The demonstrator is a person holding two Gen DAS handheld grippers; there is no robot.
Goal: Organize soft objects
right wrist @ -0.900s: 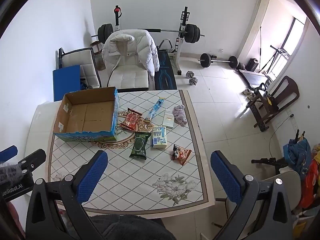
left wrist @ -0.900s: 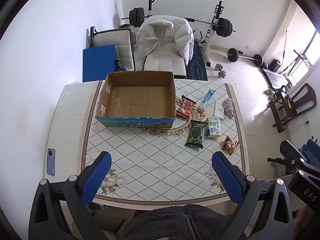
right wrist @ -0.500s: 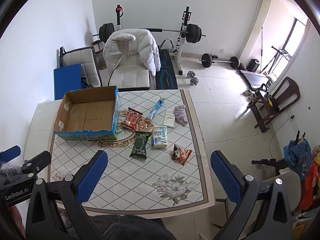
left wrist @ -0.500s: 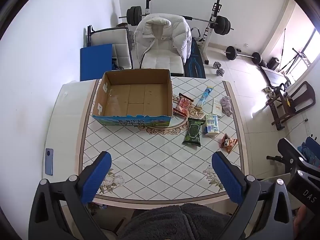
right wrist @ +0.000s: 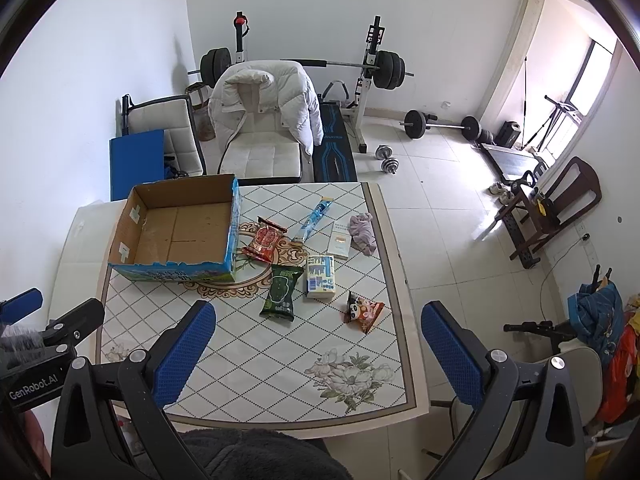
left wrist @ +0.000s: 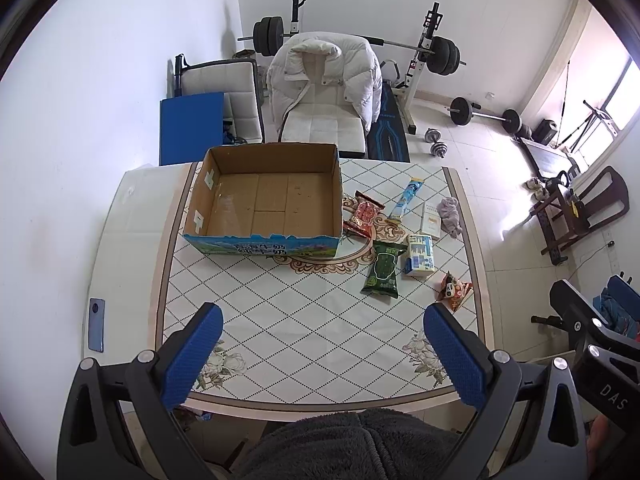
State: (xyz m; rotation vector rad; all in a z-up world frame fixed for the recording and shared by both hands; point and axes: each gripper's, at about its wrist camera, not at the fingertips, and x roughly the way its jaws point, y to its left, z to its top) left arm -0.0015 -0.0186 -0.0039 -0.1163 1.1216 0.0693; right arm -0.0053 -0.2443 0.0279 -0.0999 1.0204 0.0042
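Observation:
An empty cardboard box (left wrist: 264,204) (right wrist: 180,232) sits at the table's far left. To its right lie a red snack bag (left wrist: 363,215) (right wrist: 265,240), a green snack bag (left wrist: 383,268) (right wrist: 282,290), a white-blue tissue pack (left wrist: 419,255) (right wrist: 321,277), a blue tube packet (left wrist: 406,198) (right wrist: 314,218), a white card pack (left wrist: 431,220) (right wrist: 340,241), a crumpled purple cloth (left wrist: 450,214) (right wrist: 363,229) and an orange panda bag (left wrist: 454,290) (right wrist: 364,310). My left gripper (left wrist: 322,360) and right gripper (right wrist: 316,356) hover open and empty, high above the table's near edge.
The table (left wrist: 320,336) has a diamond-pattern cloth. A phone (left wrist: 96,324) lies at its left edge. A chair with a white jacket (left wrist: 324,80) stands behind the table. Weights and a bench rack (right wrist: 372,72) stand at the back.
Both wrist views have shifted slightly, mostly the left one, where the table sits a little farther away. Nothing on the table has moved. Both grippers stay open.

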